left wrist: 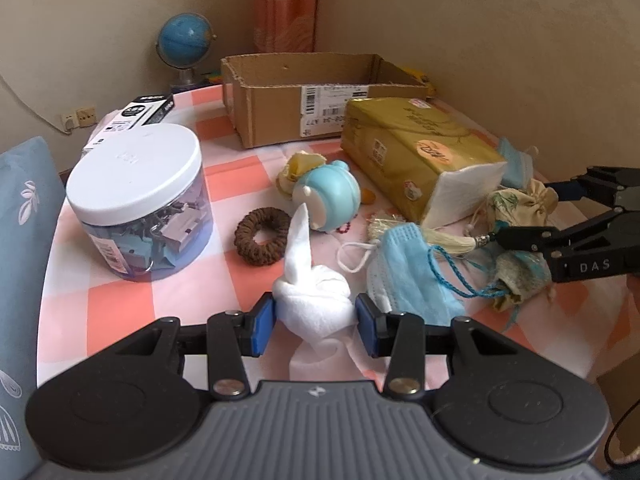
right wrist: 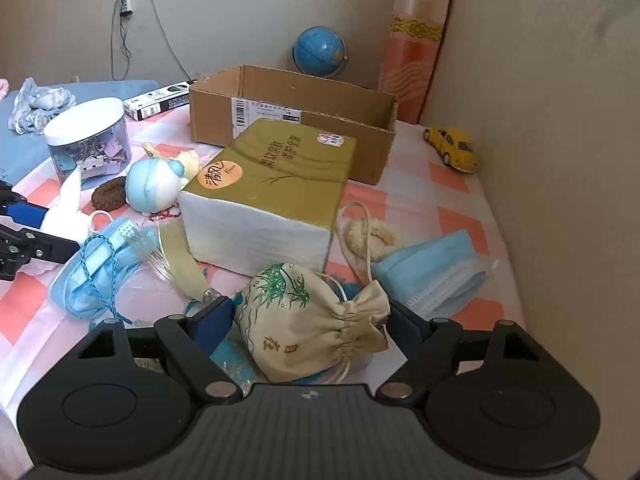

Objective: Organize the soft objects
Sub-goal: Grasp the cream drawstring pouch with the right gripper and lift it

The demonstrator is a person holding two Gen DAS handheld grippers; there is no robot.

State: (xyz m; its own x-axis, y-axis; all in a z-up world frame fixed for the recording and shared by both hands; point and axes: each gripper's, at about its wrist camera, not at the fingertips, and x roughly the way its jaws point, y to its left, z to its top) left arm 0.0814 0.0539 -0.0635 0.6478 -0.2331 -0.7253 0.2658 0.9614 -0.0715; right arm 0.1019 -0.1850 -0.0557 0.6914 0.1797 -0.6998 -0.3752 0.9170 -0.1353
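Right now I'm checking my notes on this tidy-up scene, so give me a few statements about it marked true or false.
1. The left tool grips a white tissue wad. True.
2. The cardboard box holds the tissue pack. False: the tissue pack lies on the table in front of it.
3. A drawstring pouch with a bamboo print sits between the right tool's jaws. True.
4. The jar has no lid. False: a white lid covers it.
5. The yellow toy car stands by the wall. True.
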